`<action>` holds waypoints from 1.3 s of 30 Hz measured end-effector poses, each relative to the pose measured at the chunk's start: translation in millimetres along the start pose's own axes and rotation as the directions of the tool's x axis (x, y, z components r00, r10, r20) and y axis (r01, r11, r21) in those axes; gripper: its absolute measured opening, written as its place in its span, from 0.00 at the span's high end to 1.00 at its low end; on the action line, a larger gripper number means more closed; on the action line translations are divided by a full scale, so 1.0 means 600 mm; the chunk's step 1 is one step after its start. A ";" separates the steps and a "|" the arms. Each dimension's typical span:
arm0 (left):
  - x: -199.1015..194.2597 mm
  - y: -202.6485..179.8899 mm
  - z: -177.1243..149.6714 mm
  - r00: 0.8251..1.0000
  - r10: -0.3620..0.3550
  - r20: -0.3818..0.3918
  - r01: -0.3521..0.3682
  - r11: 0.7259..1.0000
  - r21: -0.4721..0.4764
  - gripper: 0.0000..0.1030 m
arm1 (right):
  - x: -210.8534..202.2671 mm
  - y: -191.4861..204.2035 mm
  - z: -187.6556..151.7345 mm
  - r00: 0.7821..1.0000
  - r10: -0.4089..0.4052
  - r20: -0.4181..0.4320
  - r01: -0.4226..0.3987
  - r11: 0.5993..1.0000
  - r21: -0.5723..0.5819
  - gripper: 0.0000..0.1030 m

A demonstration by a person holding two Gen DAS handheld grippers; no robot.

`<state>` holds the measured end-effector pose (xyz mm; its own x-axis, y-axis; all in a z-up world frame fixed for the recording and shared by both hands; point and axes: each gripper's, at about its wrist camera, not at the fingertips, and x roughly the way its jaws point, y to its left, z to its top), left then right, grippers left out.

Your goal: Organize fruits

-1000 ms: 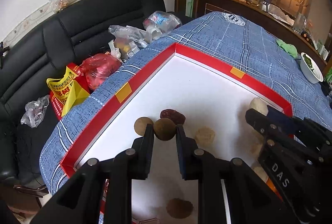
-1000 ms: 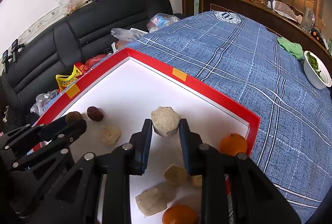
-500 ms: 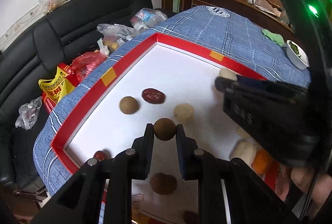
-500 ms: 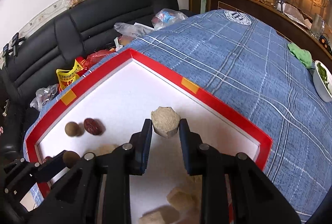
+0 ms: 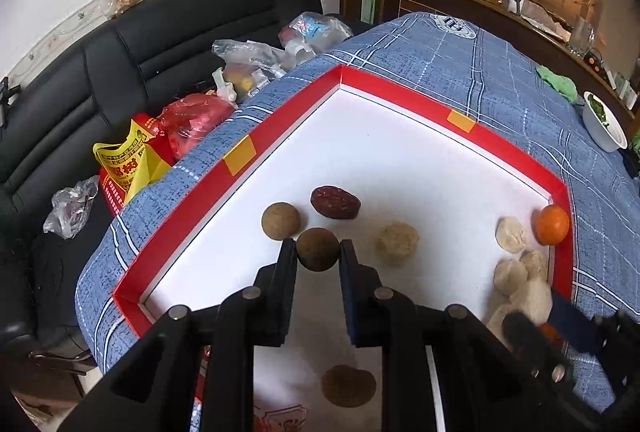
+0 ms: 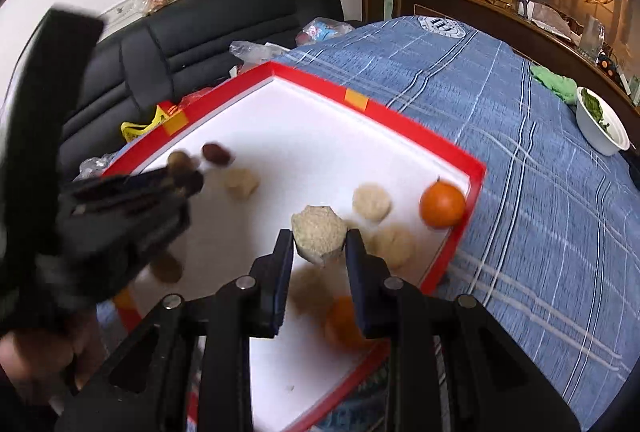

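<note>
A red-rimmed white tray (image 5: 240, 160) lies on a blue plaid cloth. My left gripper (image 5: 318, 252) is shut on a round brown fruit (image 5: 318, 247), held above the tray near a second brown fruit (image 5: 281, 221) and a dark red date (image 5: 335, 202). My right gripper (image 6: 319, 244) is shut on a pale beige faceted fruit (image 6: 319, 237), held over the tray's right side above several pale fruits (image 6: 372, 202). An orange (image 6: 442, 205) sits in the tray's right corner. The left gripper (image 6: 132, 200) shows blurred in the right wrist view.
A white bowl of greens (image 5: 604, 124) stands at the table's far right by a green cloth (image 5: 558, 84). A black sofa (image 5: 160, 44) with plastic bags lies beyond the table's left edge. A wooden cabinet (image 6: 500, 8) runs along the back.
My left gripper moved forward with the brown fruit, close to the other brown fruit and date. My right gripper moved back and right with the pale fruit, over the pale pile.
</note>
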<state>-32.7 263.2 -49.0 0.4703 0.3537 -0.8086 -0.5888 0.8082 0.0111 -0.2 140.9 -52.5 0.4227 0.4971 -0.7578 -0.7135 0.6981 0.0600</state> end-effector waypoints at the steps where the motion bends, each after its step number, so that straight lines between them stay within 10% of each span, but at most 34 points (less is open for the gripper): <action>1: -0.003 -0.001 0.000 1.000 0.000 0.002 0.000 1.000 0.001 0.81 | -0.002 0.001 -0.005 1.000 0.001 -0.002 -0.001 1.000 0.002 0.72; 19: 0.008 0.016 0.002 1.000 0.011 -0.012 -0.011 1.000 -0.020 0.81 | 0.038 -0.006 0.052 1.000 -0.016 0.019 0.016 0.999 0.028 0.71; 22: 0.007 0.014 0.002 1.000 -0.018 -0.012 0.018 1.000 -0.018 0.69 | 0.049 -0.001 0.050 1.000 -0.009 0.004 0.009 1.000 0.022 0.71; 24: 0.004 0.019 0.001 0.999 0.038 0.004 -0.038 0.999 -0.034 0.30 | 0.051 0.000 0.051 1.000 -0.020 -0.004 0.020 1.000 0.016 0.52; 25: 0.001 0.022 0.001 0.999 0.043 0.018 -0.042 0.998 -0.044 0.27 | 0.048 -0.004 0.050 1.000 -0.030 0.003 0.030 0.999 0.030 0.45; 30: -0.017 0.026 -0.007 1.000 0.012 0.025 -0.011 0.999 -0.054 0.24 | 0.015 -0.032 0.042 0.999 -0.032 0.031 0.029 0.996 0.084 0.17; 39: -0.070 0.008 -0.034 0.998 -0.011 0.054 0.012 1.000 -0.025 0.18 | -0.090 -0.029 0.018 0.988 -0.042 0.150 0.039 0.999 0.024 0.03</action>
<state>-68.7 242.8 -26.6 0.5117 0.3700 -0.7754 -0.5989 0.8007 -0.0132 -4.9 107.5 -5.5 0.5314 0.5390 -0.6535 -0.6831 0.7289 0.0457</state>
